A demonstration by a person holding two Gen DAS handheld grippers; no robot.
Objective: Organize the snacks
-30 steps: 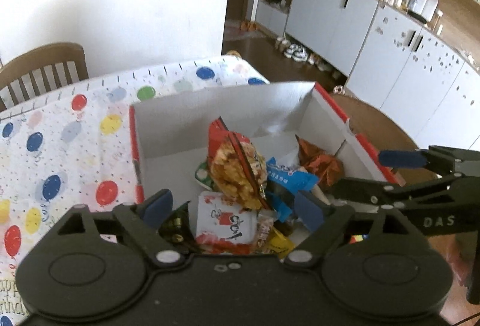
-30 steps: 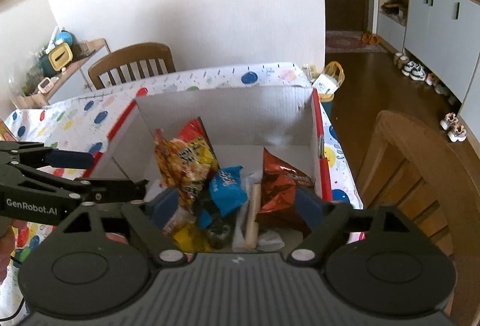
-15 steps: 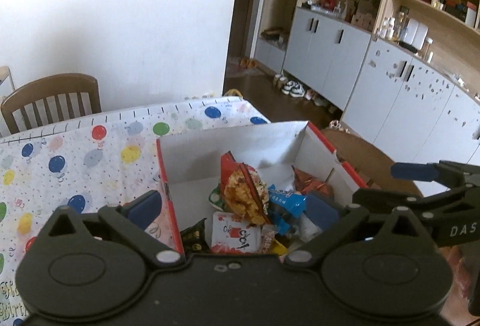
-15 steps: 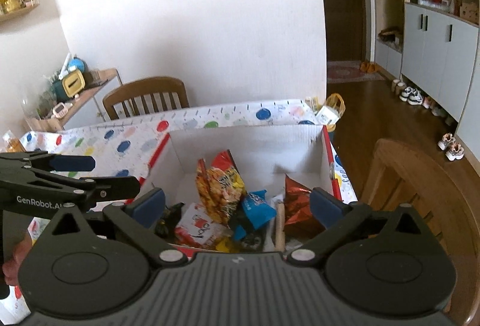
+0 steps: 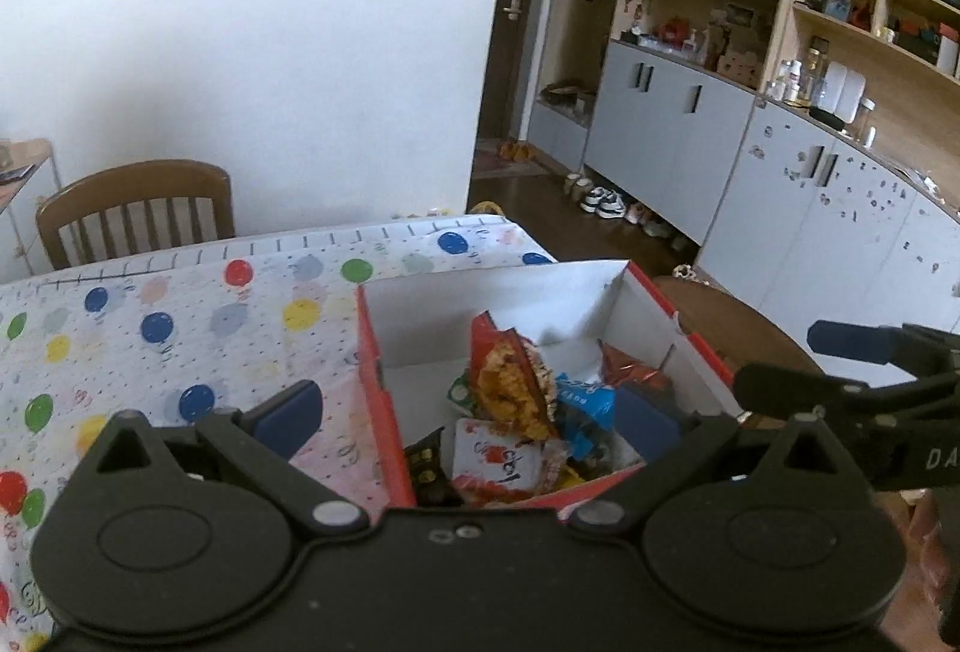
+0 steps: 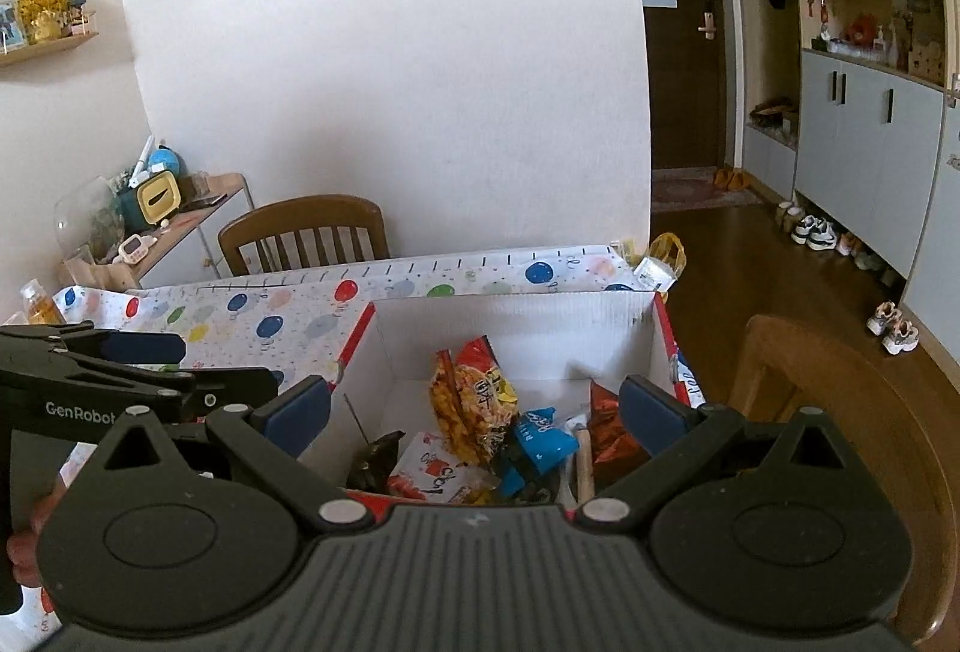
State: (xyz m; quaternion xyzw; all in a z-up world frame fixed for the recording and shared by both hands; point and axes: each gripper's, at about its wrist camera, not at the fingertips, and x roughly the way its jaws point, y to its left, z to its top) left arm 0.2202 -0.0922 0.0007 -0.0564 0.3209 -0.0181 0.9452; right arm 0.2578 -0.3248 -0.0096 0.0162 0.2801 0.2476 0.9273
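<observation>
A cardboard box (image 5: 480, 304), red outside and white inside, stands on the balloon-print tablecloth (image 5: 150, 322). It holds several snacks: an upright orange chip bag (image 5: 510, 382), a blue packet (image 5: 585, 400), a white-and-red packet (image 5: 495, 463), a brown-red bag (image 5: 630, 370) and a black packet (image 5: 426, 463). My left gripper (image 5: 468, 418) hangs open above the box's near left corner, gripping nothing. My right gripper (image 6: 474, 415) is open above the box's (image 6: 510, 322) near edge, also gripping nothing. Each gripper shows in the other's view, the right gripper (image 5: 810, 367) at the right and the left gripper (image 6: 192, 367) at the left.
One wooden chair (image 6: 306, 232) stands at the table's far side, another (image 6: 840, 412) close on the right. A cluttered side table (image 6: 150, 214) is at the back left. Grey cabinets (image 5: 690, 123) and shoes (image 6: 810, 232) line the right wall. A drink bottle (image 6: 39, 307) stands on the table's left.
Both grippers have drawn back and risen away from the box, so it looks smaller and farther. Both pairs of jaws have spread wider. The snacks lie as before.
</observation>
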